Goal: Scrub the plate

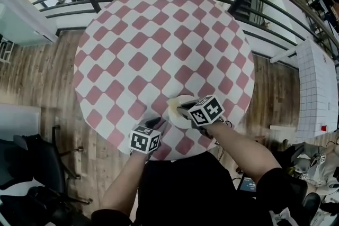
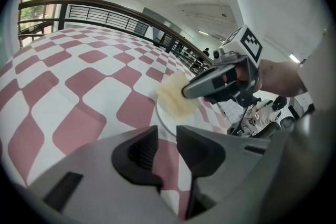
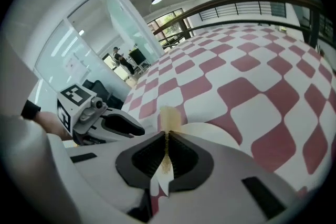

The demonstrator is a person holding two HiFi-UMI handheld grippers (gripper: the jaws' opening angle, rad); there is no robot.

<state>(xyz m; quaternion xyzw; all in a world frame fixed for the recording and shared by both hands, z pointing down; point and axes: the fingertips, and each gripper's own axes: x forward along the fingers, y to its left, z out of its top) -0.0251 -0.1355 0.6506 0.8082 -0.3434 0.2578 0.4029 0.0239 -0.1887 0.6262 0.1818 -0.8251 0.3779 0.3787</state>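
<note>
Near the front edge of the table (image 1: 159, 50), the plate (image 2: 164, 120) lies unheld, so the sponge (image 2: 176, 97) pinched thin in the right gripper (image 3: 167, 139) may shove it off or slip free, since the left gripper (image 2: 167, 139), jaws apart and empty, hovers just beside the rim.

Head view: from high above, facing steeply down, the whole round checked table (image 1: 159, 45) in frame | Left gripper view: low at the table's near edge, close, facing the right gripper (image 2: 185, 93) over the plate (image 2: 170, 122) | Right gripper view: low, close, left gripper (image 3: 139, 128) at its left | All three share plate and table.
</note>
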